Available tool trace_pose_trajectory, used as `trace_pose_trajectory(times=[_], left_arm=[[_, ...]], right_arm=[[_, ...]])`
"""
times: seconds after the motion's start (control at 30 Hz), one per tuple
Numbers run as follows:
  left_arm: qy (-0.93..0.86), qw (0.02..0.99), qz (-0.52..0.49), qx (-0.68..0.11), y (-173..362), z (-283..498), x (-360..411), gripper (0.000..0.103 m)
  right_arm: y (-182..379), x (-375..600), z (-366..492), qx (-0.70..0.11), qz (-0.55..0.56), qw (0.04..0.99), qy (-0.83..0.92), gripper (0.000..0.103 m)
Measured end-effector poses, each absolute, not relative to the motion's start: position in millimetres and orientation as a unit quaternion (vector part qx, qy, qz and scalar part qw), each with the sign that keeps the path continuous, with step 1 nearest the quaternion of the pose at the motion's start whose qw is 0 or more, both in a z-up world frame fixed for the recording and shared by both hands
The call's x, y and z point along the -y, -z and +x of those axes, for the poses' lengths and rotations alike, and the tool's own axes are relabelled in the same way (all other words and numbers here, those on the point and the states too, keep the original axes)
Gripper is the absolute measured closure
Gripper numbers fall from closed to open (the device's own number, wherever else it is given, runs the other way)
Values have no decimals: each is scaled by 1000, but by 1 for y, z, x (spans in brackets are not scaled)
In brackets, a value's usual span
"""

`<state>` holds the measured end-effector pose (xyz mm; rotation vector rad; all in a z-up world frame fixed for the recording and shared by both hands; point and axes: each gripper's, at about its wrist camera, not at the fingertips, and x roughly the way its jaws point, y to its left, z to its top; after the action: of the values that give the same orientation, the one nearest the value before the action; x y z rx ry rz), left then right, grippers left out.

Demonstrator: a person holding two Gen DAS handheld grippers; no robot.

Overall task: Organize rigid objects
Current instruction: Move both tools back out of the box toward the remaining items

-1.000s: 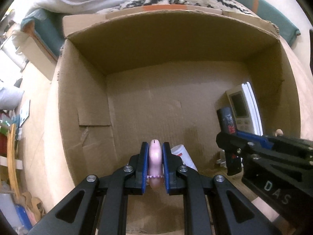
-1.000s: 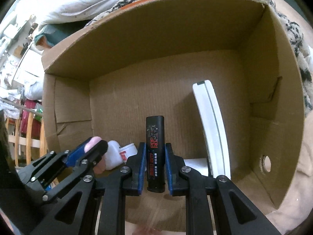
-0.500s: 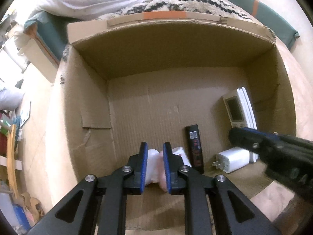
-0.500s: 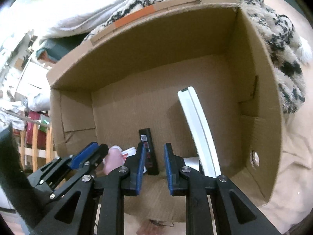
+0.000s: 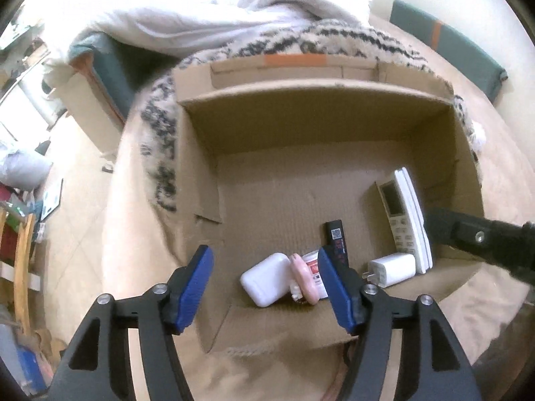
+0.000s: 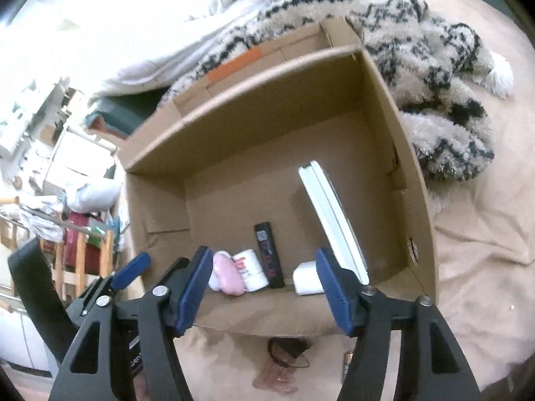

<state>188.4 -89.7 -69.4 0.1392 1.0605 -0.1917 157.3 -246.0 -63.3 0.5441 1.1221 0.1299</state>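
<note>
An open cardboard box (image 5: 200, 180) (image 6: 411, 180) stands on a beige bed. Along its near wall lie a white earbud case (image 5: 265, 279), a pink object (image 5: 306, 279) (image 6: 225, 275), a small white jar with red print (image 6: 249, 269), a black stick-shaped device (image 5: 337, 239) (image 6: 269, 254), a white charger plug (image 5: 391, 269) (image 6: 306, 282) and a white remote (image 5: 401, 220) (image 6: 332, 220) leaning on edge. My left gripper (image 5: 265, 289) is open and empty above the box's near edge. My right gripper (image 6: 265, 292) is open and empty, also above the near edge.
A fuzzy black-and-beige patterned blanket (image 6: 434, 67) lies behind and right of the box, with a white duvet (image 5: 200, 23) beyond. A teal cushion (image 5: 444, 46) sits at far right. A dark hair tie (image 6: 287, 351) lies on the bed before the box. Room clutter stands at left.
Both grippers let go of their objects, the pink object and the black stick device, which now lie in the box. Both jaws opened wide and pulled back up out of the box.
</note>
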Motion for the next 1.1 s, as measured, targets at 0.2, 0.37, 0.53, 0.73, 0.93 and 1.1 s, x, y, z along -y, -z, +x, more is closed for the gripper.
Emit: trace_pose_trajectory(times=[0.2, 0.37, 0.53, 0.73, 0.93, 1.1], left_arm=[[85, 867, 45, -488, 54, 159, 70, 40], [75, 862, 24, -500, 57, 140, 57, 40], [66, 846, 10, -529, 75, 123, 48, 40], [66, 816, -18, -574, 105, 110, 45, 40], [135, 773, 26, -619, 135, 93, 85, 40], [157, 750, 37, -642, 157, 84, 110, 40]], right_arm=[[43, 240, 141, -510, 230, 825, -76, 20], [50, 240, 109, -500, 201, 838, -81, 6], [78, 249, 76, -515, 219, 824, -90, 6], [80, 248, 70, -505, 225, 828, -93, 7], [99, 253, 71, -532, 224, 814, -65, 6], [110, 269, 71, -539, 264, 798, -48, 6]])
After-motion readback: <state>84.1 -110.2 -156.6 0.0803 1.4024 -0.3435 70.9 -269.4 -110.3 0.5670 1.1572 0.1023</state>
